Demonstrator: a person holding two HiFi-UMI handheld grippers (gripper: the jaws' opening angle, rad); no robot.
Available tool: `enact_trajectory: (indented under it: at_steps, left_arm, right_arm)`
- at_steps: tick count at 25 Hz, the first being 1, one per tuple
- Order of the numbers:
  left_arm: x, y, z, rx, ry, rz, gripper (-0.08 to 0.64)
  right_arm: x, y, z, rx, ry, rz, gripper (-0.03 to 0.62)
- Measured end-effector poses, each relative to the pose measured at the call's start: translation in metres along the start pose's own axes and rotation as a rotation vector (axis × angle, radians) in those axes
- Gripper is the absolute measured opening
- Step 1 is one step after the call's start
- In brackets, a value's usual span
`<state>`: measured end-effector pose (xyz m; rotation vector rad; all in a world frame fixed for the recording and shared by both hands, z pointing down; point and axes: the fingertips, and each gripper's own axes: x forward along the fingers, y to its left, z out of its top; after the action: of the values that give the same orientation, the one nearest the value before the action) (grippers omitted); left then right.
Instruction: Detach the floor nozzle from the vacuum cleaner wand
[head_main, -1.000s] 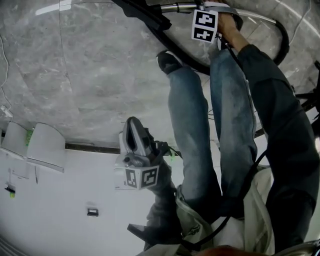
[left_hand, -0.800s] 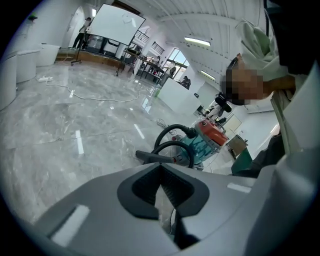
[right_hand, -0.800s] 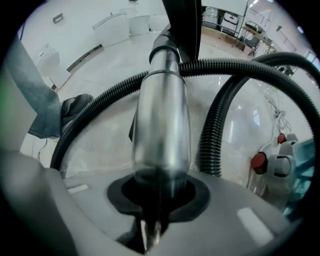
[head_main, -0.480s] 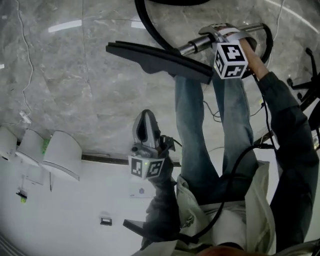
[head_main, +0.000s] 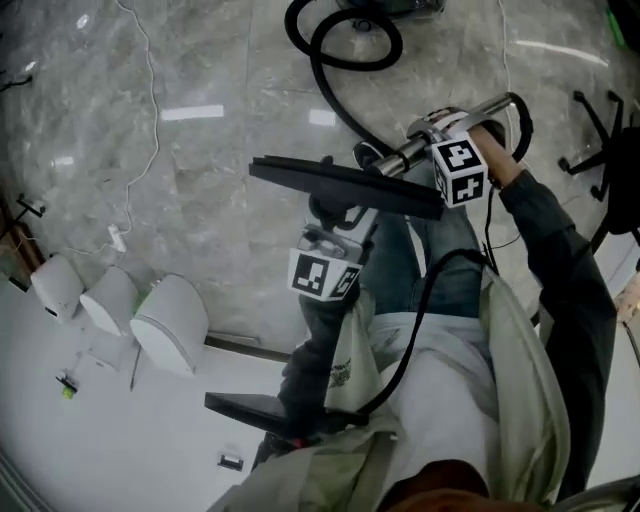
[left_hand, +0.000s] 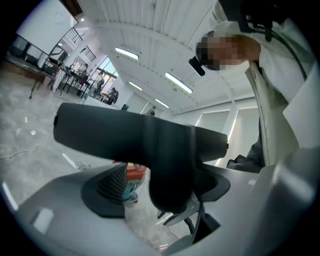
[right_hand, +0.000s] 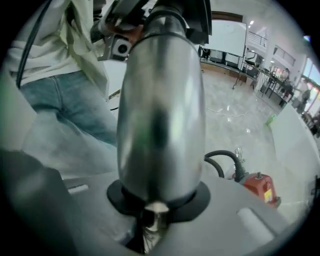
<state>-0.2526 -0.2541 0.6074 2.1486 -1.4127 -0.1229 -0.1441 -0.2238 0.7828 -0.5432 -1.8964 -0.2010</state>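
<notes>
So, right claw (head_main: 428, 138) closing in on the shiny metal wand (head_main: 395, 160), pads squeezing the tube from both sides and holding it up off the marble floor (head_main: 200, 150). Meanwhile left claw (head_main: 343, 212) opening up wide, with the dark neck of the floor nozzle (head_main: 340, 186) sitting between its jaws but not pinched (a bit of background showing on one side between pad and neck). Nozzle up in the air too, long black bar lying roughly crosswise in front of the jeans (head_main: 440, 265), looking joined to the low end of the wand. Black hose (head_main: 340, 108) looping away across the floor behind all that. From the right claw's camera, a red canister (right_hand: 258, 187) down on the floor beyond the tube, hose curling up just beside it. Over at the left of the head view, a few white rounded tubs (head_main: 170, 322) parked close together.
</notes>
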Motion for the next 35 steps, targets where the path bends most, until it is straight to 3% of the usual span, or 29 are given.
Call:
enact_trajectory:
  at_steps: [2, 7, 9, 11, 14, 17, 19, 21, 24, 27, 29, 31, 35]
  left_arm:
    - [-0.002, -0.036, 0.039, 0.04, -0.028, -0.092, 0.407]
    - [-0.001, -0.141, 0.11, 0.222, -0.068, -0.445, 0.199]
    - [0.003, -0.18, 0.125, 0.299, -0.081, -0.521, 0.149]
    - [0.004, -0.221, 0.129, 0.362, -0.104, -0.544, 0.133]
    - [0.012, -0.268, 0.124, 0.442, -0.106, -0.486, 0.133]
    - [0.014, -0.307, 0.115, 0.436, -0.129, -0.365, 0.132]
    - [0.006, -0.343, 0.104, 0.437, -0.14, -0.291, 0.132]
    - [0.001, -0.38, 0.093, 0.451, -0.159, -0.227, 0.132]
    - [-0.005, -0.415, 0.088, 0.454, -0.178, -0.161, 0.132]
    - [-0.018, -0.423, 0.094, 0.43, -0.136, -0.13, 0.132]
    - [-0.034, -0.417, 0.106, 0.395, -0.118, -0.103, 0.133]
    - [-0.051, -0.406, 0.127, 0.365, -0.136, -0.08, 0.133]
    - [-0.082, -0.369, 0.155, 0.32, -0.132, -0.083, 0.133]
  right_arm:
    - [-0.038, 0.022, 0.015, -0.005, -0.02, -0.012, 0.081]
    - [-0.123, 0.045, 0.05, 0.042, -0.153, 0.036, 0.083]
    - [-0.147, 0.052, 0.055, 0.046, -0.221, 0.02, 0.083]
    - [-0.17, 0.064, 0.043, 0.025, -0.238, -0.039, 0.083]
    - [-0.195, 0.078, 0.022, -0.022, -0.278, -0.098, 0.084]
    - [-0.214, 0.098, 0.004, -0.06, -0.333, -0.148, 0.086]
    - [-0.227, 0.124, -0.001, -0.063, -0.422, -0.234, 0.086]
    - [-0.245, 0.144, -0.004, -0.034, -0.526, -0.398, 0.086]
    - [-0.277, 0.154, -0.008, 0.049, -0.624, -0.763, 0.086]
    - [-0.306, 0.152, -0.004, 0.142, -0.653, -1.112, 0.086]
    - [-0.319, 0.152, 0.012, 0.189, -0.643, -1.237, 0.086]
    - [-0.324, 0.151, 0.037, 0.211, -0.632, -1.23, 0.086]
    - [-0.307, 0.144, 0.086, 0.228, -0.576, -1.053, 0.071]
